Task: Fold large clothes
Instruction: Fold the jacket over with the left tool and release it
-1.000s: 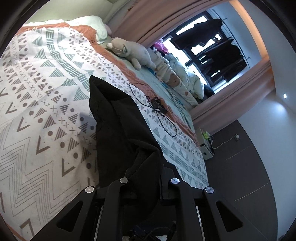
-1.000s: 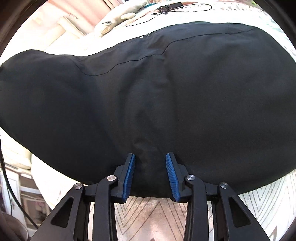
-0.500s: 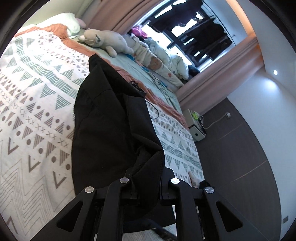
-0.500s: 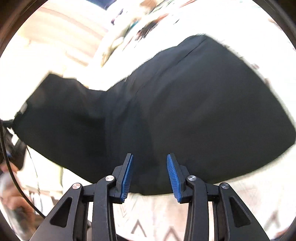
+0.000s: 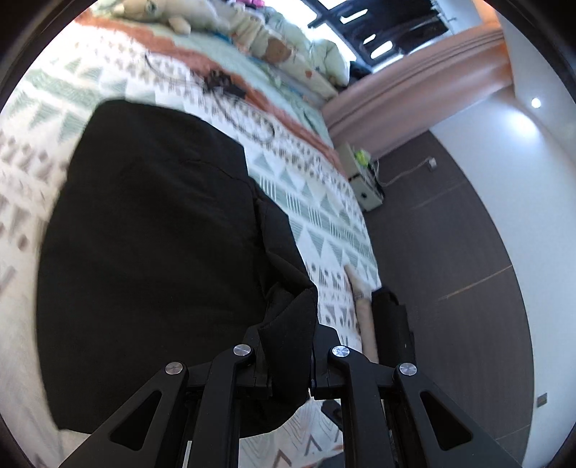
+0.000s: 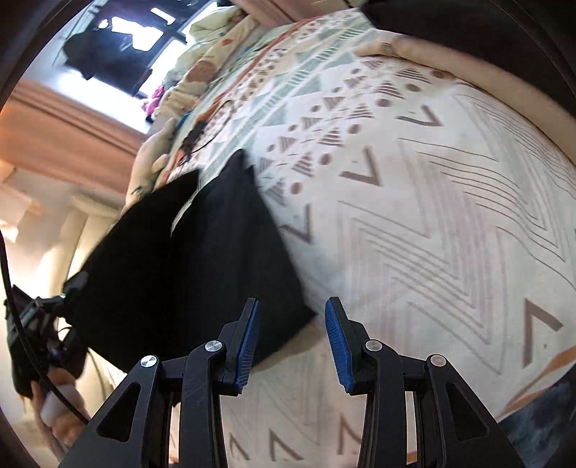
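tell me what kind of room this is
Most likely a bedroom: a bed with a patterned bedspread, stuffed toys along its far side, and curtains by a window. A black garment lies on the bed.

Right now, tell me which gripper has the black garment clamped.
The left gripper: a bunched fold of the black garment sits pinched between its fingers. The right gripper is open, its blue pads holding nothing.

A: L gripper (image 5: 286, 363)?
B: Jaws clamped on a fold of black garment (image 5: 151, 252).
A: R gripper (image 6: 291, 342)?
B: Jaws apart, blue pads (image 6: 247, 342) bare, nothing between; it hovers over the bedspread
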A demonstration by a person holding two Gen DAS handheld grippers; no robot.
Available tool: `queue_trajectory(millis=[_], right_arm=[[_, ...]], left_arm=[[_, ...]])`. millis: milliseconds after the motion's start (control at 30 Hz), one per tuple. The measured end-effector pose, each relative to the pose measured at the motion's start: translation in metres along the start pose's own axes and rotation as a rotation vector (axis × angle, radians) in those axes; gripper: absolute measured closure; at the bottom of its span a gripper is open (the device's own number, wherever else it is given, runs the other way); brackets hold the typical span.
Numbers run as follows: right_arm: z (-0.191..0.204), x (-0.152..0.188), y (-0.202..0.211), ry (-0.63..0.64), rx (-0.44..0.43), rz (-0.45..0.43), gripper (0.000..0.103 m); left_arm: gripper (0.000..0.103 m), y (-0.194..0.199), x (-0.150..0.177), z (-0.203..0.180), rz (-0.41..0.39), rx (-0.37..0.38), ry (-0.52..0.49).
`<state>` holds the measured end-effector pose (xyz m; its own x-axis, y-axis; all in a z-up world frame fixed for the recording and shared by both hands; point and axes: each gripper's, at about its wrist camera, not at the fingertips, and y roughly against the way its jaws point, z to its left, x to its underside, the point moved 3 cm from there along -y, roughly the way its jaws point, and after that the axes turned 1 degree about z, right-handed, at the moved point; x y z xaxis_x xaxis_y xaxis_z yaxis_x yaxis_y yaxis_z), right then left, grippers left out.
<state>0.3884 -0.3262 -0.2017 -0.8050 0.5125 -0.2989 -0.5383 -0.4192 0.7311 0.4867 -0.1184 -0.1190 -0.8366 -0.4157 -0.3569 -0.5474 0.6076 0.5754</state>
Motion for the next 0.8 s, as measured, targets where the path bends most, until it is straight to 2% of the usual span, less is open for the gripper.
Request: queue_trajectory(millis=[100, 233, 267, 333, 367, 433, 500, 600, 667, 700, 800], right_arm=[[-0.014, -0.002, 0.009, -0.014, 0.001, 0.000, 0.064], [-0.029, -0.004, 0.019, -0.018, -0.002, -0.018, 0.064], [-0.031, -0.005, 0.020, -0.019, -0.008, -0.022, 0.064], [-0.032, -0.003, 0.026, -0.025, -0.015, -0.028, 0.064], [-0.033, -0.004, 0.028, -0.031, -0.024, -0.031, 0.064], [-0.031, -0.004, 0.030, -0.041, -0.048, -0.034, 0.062], [-0.024, -0.004, 0.031, -0.038, -0.080, -0.043, 0.055], [-0.002, -0.002, 0.028, 0.001, -0.135, -0.038, 0.053], [0.014, 0.004, 0.025, 0.035, -0.160, -0.024, 0.048], [0.022, 0.007, 0.022, 0.048, -0.171, -0.019, 0.043], [0.039, 0.014, 0.014, 0.072, -0.196, -0.003, 0.041]], left_arm=[[0.091, -0.032, 0.021, -0.009, 0.074, -0.015, -0.020], [0.090, -0.056, 0.040, -0.016, 0.155, -0.042, -0.048], [0.085, -0.058, 0.040, -0.018, 0.165, -0.045, -0.053], [0.069, -0.057, 0.040, -0.020, 0.187, -0.014, -0.052], [0.058, -0.053, 0.038, -0.021, 0.196, 0.017, -0.046], [0.053, -0.043, 0.034, -0.024, 0.205, 0.101, -0.028], [0.049, -0.029, 0.027, -0.023, 0.184, 0.104, -0.021], [0.048, -0.002, 0.019, -0.014, 0.124, 0.059, -0.017], [0.048, 0.014, 0.013, -0.003, 0.100, 0.040, -0.002], [0.048, 0.024, 0.011, 0.005, 0.087, 0.020, 0.002], [0.048, 0.050, 0.001, 0.023, 0.044, -0.060, -0.007]])
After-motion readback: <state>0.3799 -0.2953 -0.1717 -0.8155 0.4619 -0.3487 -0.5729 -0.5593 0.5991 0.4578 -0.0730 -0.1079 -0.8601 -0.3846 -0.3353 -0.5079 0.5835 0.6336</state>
